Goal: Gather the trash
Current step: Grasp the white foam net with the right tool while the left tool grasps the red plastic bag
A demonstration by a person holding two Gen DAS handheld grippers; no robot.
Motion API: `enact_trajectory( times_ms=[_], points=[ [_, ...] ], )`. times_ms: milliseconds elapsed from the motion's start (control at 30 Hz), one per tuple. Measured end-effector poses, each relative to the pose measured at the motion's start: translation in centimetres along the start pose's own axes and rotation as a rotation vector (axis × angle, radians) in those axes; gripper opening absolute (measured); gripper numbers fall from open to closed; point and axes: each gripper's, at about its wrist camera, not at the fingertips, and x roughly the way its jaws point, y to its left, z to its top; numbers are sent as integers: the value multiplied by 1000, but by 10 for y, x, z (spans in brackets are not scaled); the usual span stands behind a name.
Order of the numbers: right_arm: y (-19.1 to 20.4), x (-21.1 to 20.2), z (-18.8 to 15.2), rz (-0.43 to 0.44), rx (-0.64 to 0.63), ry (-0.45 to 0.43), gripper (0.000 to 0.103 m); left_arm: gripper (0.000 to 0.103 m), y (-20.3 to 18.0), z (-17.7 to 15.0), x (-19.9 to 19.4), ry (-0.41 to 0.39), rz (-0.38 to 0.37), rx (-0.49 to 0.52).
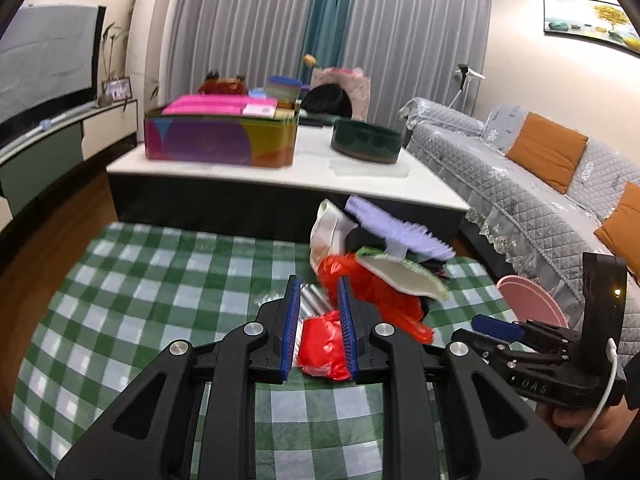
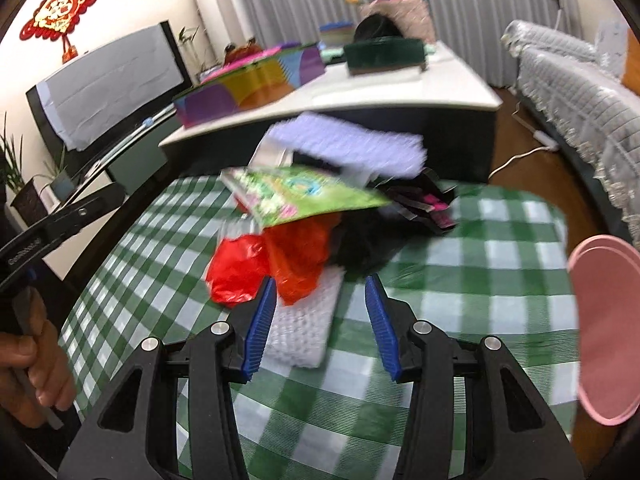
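A pile of trash lies on the green checked tablecloth (image 1: 160,280): red plastic bags (image 1: 372,288), a green snack wrapper (image 2: 296,196), a lilac cloth (image 1: 384,224), black scraps (image 2: 424,200) and a white knit piece (image 2: 304,328). My left gripper (image 1: 319,332) is shut on a crumpled red plastic bag (image 1: 322,350), with a clear wrapper (image 1: 312,300) just ahead of it. My right gripper (image 2: 320,320) is open, its fingers on either side of the white knit piece at the near edge of the pile. The right gripper also shows in the left wrist view (image 1: 496,328).
A pink bin rim (image 2: 604,332) stands at the table's right edge. Behind is a white coffee table (image 1: 312,172) with a colourful box (image 1: 224,140) and a dark green round tin (image 1: 366,140). A grey sofa (image 1: 540,184) is at the right, a TV cabinet (image 1: 52,136) at the left.
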Motion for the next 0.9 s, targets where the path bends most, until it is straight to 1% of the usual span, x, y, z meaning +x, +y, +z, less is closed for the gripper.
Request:
enact_trajectory(
  times_ms=[100,233,267,300,333,400,467,500,533,600,667,733,800,900],
  points=[
    [2,18,-4,30,6,51,52,19,3,-5,12,25,-1,-7],
    [-1,38,-11,54,26,124,51,19,3,-10,25,52,-3,-12],
    [-2,42,-13,58,30,141,48,19,3,-12,30,61,-4,-11],
    [-2,45,-14,61,28,160,31,19,3,-12,33,67,-3,-10],
    [-2,47,-15,59,17,175,22,19,2,-15,37,76,-4,-10],
    [-4,45,-15,54,11,174,16,20,2,-18,44,89,-3,-10],
    [-9,40,-13,49,22,171,15,22,0,-24,54,112,-4,-9],
    [-13,36,-11,42,27,163,14,27,-2,-25,58,120,-4,-8],
    [-16,33,-10,33,29,158,14,39,-3,-26,61,124,-1,-6],
    [-23,28,-10,-1,32,154,13,55,-8,-29,67,131,10,-3],
    [-31,23,-10,-29,37,149,13,58,-14,-31,73,143,9,0],
    [-40,18,-11,-63,40,144,13,72,-22,-34,80,162,18,18],
    [-50,12,-11,-91,47,138,13,73,-27,-36,86,179,24,32],
    [-61,8,-13,-121,63,134,13,76,-35,-41,96,224,41,55]
  ],
)
